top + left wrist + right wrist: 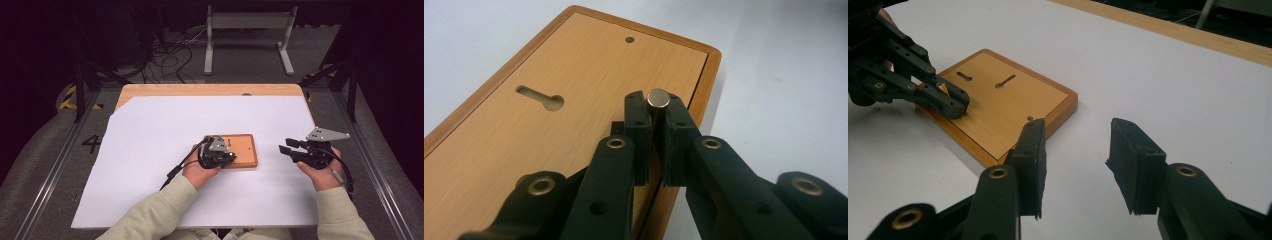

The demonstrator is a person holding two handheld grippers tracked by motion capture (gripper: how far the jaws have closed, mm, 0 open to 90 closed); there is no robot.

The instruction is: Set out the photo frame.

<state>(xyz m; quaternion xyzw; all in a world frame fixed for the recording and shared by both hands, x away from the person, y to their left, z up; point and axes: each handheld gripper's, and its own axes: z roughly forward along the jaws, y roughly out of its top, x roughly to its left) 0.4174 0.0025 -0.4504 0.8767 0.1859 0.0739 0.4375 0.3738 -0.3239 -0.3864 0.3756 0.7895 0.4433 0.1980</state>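
My left claw (658, 130) pinches a small metal pin (658, 98) upright between its jaws, over the near right edge of the wooden board (574, 70) at frame centre in the high view. My right claw (1083, 165) hangs wide open and empty, right of the board (243, 148), above the white counter (150, 150).
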